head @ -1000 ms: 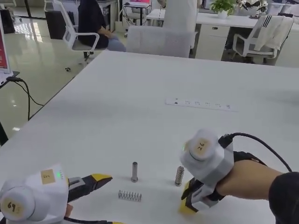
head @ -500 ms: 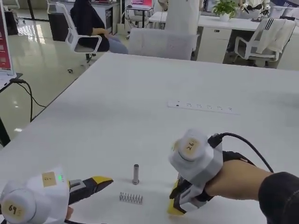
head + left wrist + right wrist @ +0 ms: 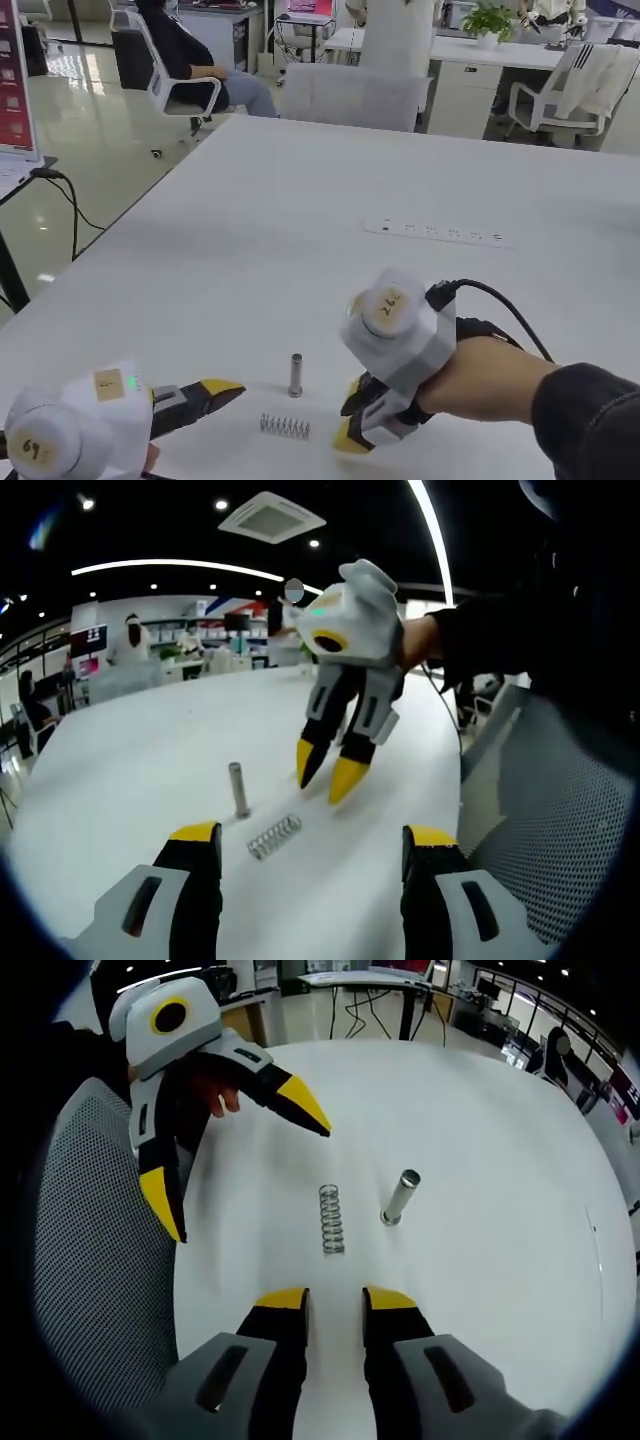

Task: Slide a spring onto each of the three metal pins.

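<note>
A loose spring (image 3: 284, 427) lies flat on the white table (image 3: 300, 220), just in front of a bare steel pin (image 3: 296, 375) that stands upright. My right gripper (image 3: 348, 425) hovers immediately right of the spring, tips down, jaws a narrow gap apart with nothing between them. From the right gripper view (image 3: 335, 1300) the spring (image 3: 331, 1218) lies straight ahead, and the pin (image 3: 400, 1196) stands to its right. My left gripper (image 3: 312, 835) is wide open and empty, aimed at the spring (image 3: 274, 836) and pin (image 3: 238, 789). Its yellow fingertip (image 3: 225, 388) shows at the lower left.
A white power strip (image 3: 438, 232) lies farther back on the table. The table's left edge runs diagonally past a black cable (image 3: 70, 215) on the floor. Office chairs (image 3: 345, 95) and a seated person (image 3: 190, 60) are beyond the far edge.
My right gripper has moved left and toward me, up to the lying spring, and now covers the spot where a pin with a spring on it stood. The left gripper has barely moved.
</note>
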Motion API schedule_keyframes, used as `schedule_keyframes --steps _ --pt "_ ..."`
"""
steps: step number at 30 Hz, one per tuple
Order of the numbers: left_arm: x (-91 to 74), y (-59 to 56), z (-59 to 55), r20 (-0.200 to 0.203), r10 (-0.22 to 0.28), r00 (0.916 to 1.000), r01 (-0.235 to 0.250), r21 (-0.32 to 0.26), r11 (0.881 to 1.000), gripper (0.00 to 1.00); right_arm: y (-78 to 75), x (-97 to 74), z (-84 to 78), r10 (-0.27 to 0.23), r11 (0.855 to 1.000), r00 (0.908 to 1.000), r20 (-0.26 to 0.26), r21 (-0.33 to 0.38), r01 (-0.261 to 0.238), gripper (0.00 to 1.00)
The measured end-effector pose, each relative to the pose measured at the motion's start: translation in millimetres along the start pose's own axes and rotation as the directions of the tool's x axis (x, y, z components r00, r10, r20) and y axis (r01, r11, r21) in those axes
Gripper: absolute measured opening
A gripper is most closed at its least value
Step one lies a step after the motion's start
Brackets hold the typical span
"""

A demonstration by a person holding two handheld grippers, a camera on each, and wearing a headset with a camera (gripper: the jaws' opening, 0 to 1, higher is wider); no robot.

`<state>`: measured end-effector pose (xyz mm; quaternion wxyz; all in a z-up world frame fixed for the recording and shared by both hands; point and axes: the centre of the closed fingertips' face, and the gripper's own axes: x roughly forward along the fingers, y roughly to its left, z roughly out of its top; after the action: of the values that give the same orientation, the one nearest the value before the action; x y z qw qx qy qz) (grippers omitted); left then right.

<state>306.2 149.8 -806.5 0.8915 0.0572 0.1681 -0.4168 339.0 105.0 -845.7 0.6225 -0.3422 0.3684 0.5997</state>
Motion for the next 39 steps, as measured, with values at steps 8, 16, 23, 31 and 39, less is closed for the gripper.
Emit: schedule_keyframes --steps 8,16,23,31,39 --pt "-1.4 1.6 -0.9 0.001 0.007 1.0 -0.007 -0.006 1.0 0.69 0.8 8.3 15.9 0.008 1.0 0.9997 0.022 -0.024 -0.008 0.19" --pt "-2.1 2.7 -1.8 0.0 0.01 0.9999 -0.01 -0.01 1.0 0.69 2.1 19.5 21.5 0.024 0.999 0.9995 0.02 -0.024 -0.023 0.19" --pt "-3.1 4.5 -2.0 -0.001 0.011 0.9999 -0.011 -0.011 1.0 0.69 0.8 27.6 22.9 0.021 0.999 0.9997 0.01 -0.025 -0.021 0.18" --pt "-3.7 4.4 -2.2 0.0 0.012 0.9999 -0.012 -0.014 1.0 0.69 3.8 33.9 21.6 0.025 0.999 0.9996 -0.008 -0.033 -0.026 0.15" --pt "-4.9 6.1 -2.6 0.0 0.015 0.9999 -0.015 -0.016 1.0 0.68 1.5 34.3 21.2 0.009 0.998 0.9998 -0.018 -0.055 -0.01 0.08"
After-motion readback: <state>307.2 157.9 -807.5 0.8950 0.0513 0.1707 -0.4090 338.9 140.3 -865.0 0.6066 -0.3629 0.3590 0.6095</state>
